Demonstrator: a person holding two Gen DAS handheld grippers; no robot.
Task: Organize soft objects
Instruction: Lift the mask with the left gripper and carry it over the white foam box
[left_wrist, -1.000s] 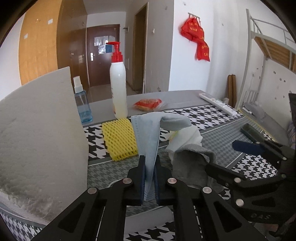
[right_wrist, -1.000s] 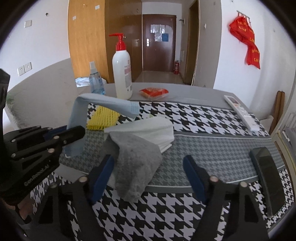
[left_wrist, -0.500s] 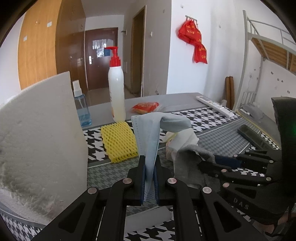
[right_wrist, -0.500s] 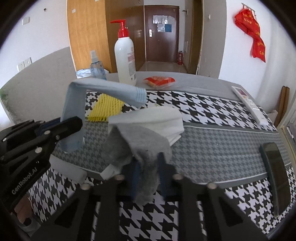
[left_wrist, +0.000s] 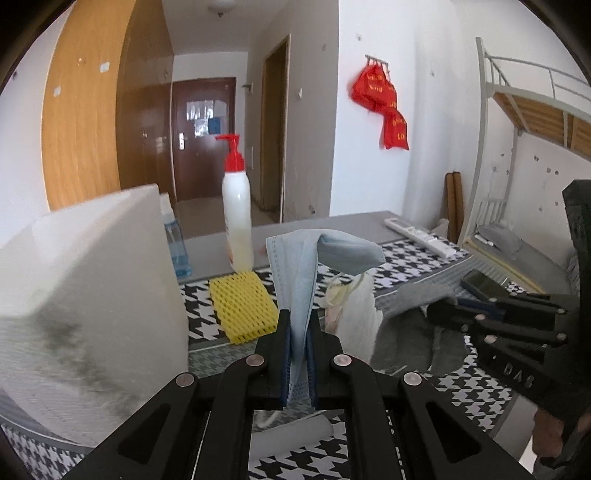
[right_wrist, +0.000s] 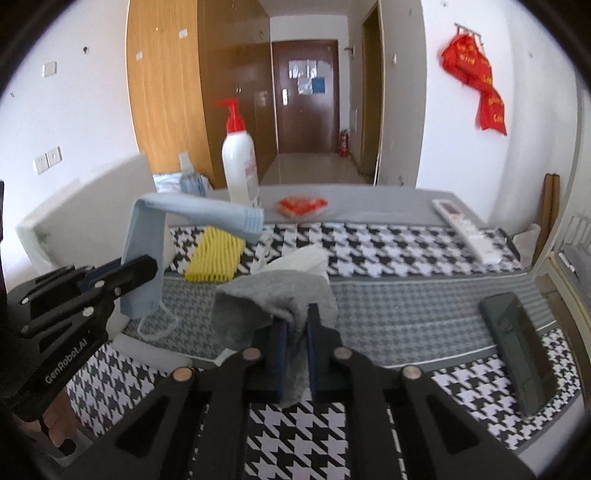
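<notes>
I see white walls (right_wrist: 92, 110) around me and a tall wooden wardrobe (right_wrist: 166, 85) on the left. A corridor with a pale tiled floor (right_wrist: 314, 168) runs to a dark brown door (right_wrist: 304, 96). Red bags (left_wrist: 384, 107) hang from a wall hook. At my right stands a white metal bunk bed (left_wrist: 524, 110). Daylight fills the room evenly.

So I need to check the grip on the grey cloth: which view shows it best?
The right wrist view: the grey cloth sits pinched in the right gripper, centred and unobstructed. The left wrist view shows only part of it, blurred.
</notes>
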